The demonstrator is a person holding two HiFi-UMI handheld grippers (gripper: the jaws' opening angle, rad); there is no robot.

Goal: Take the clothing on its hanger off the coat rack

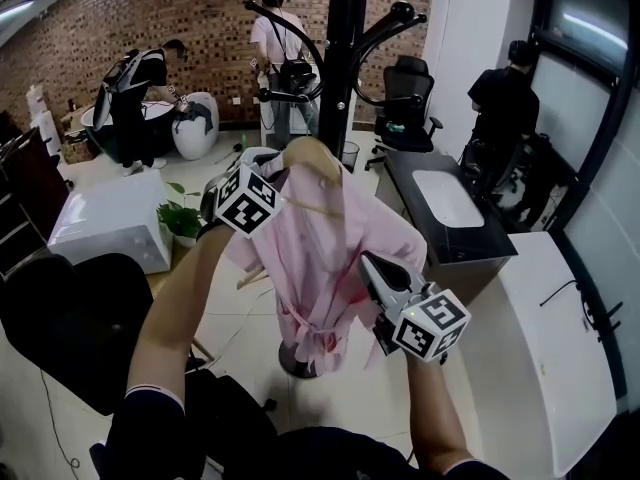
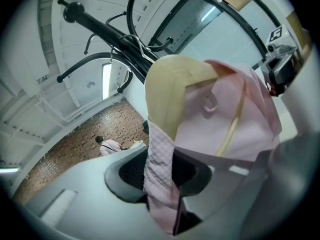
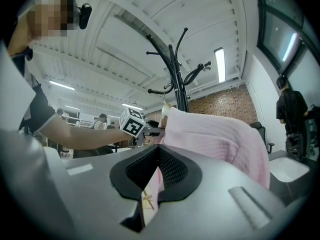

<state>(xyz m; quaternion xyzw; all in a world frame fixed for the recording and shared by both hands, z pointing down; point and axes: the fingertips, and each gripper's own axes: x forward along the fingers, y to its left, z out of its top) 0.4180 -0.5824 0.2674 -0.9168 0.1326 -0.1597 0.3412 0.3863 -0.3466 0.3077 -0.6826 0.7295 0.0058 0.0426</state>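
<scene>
The pink garment (image 1: 322, 268) hangs on a wooden hanger (image 1: 318, 156) just in front of the black coat rack (image 1: 345, 58). It is at about the person's chest height, and its hem falls toward the rack's foot. The hanger's long axis runs roughly side to side in front of the person. Its rounded wooden shoulder sits at the top, and what looks like its wire hook (image 2: 142, 48) reaches up to where the rack's curved arms branch.

The left gripper (image 2: 159, 176) has come in high, right under that wooden shoulder, and its jaws are pinched onto a fold of the quilted pink cloth. The right gripper (image 3: 152, 184) is lower, on the garment's other side. Its jaws are nearly together, with a strip of pink fabric caught in the slit and a thin pale stick showing behind it. The garment is stretched between the two hands, and the left hand is the one nearer the hook.

From both grippers the hook lies above and beyond, toward the pole. As I see it, everything turns on that: the hanger has to go up first to clear the rack's arm, then back toward the person. A pull straight back would likely snag it.
</scene>
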